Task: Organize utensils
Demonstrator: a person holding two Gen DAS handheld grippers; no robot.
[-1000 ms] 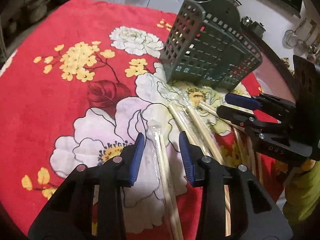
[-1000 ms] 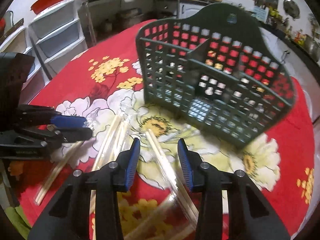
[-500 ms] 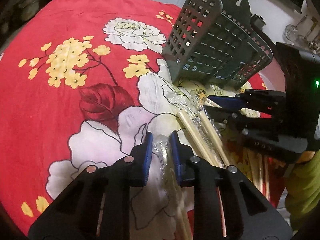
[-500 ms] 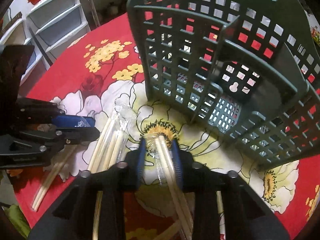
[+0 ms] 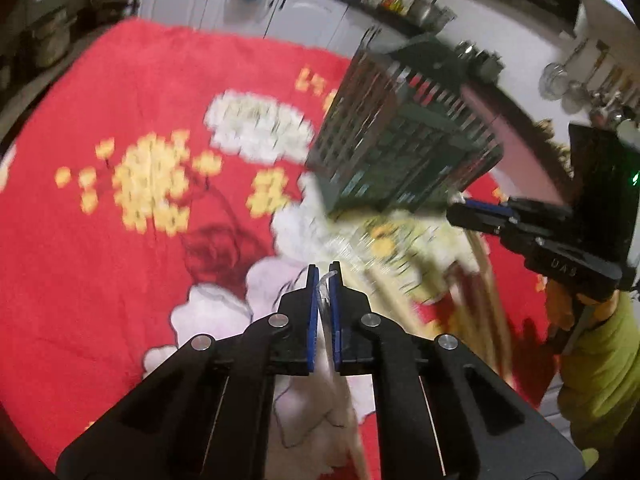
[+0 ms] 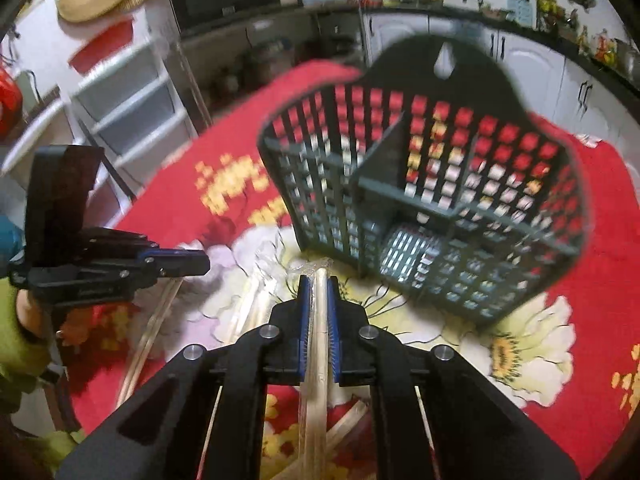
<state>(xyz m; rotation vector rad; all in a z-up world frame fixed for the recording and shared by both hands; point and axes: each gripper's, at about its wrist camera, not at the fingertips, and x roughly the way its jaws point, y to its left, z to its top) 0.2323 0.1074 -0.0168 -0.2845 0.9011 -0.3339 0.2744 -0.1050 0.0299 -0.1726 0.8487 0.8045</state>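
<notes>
A dark green perforated utensil basket (image 6: 432, 204) with dividers stands on the red floral tablecloth; it also shows in the left wrist view (image 5: 404, 140). My left gripper (image 5: 324, 280) is shut on a plastic-wrapped pair of chopsticks (image 5: 325, 296), held off the cloth. My right gripper (image 6: 318, 284) is shut on another wrapped pair of chopsticks (image 6: 318, 320), its tip just in front of the basket's near wall. Each gripper shows in the other's view: the right one (image 5: 472, 210) and the left one (image 6: 188, 262).
More wrapped chopsticks lie on the cloth between the grippers (image 6: 256, 296) (image 5: 480, 300). The tablecloth (image 5: 120, 120) stretches left. Kitchen cabinets (image 5: 240, 4) and white drawer shelves (image 6: 128, 96) stand beyond the table's edge. Both views are motion-blurred.
Both grippers closed on wrapped chopstick pairs and lifted them off the cloth. The right gripper pulled back a little from the basket.
</notes>
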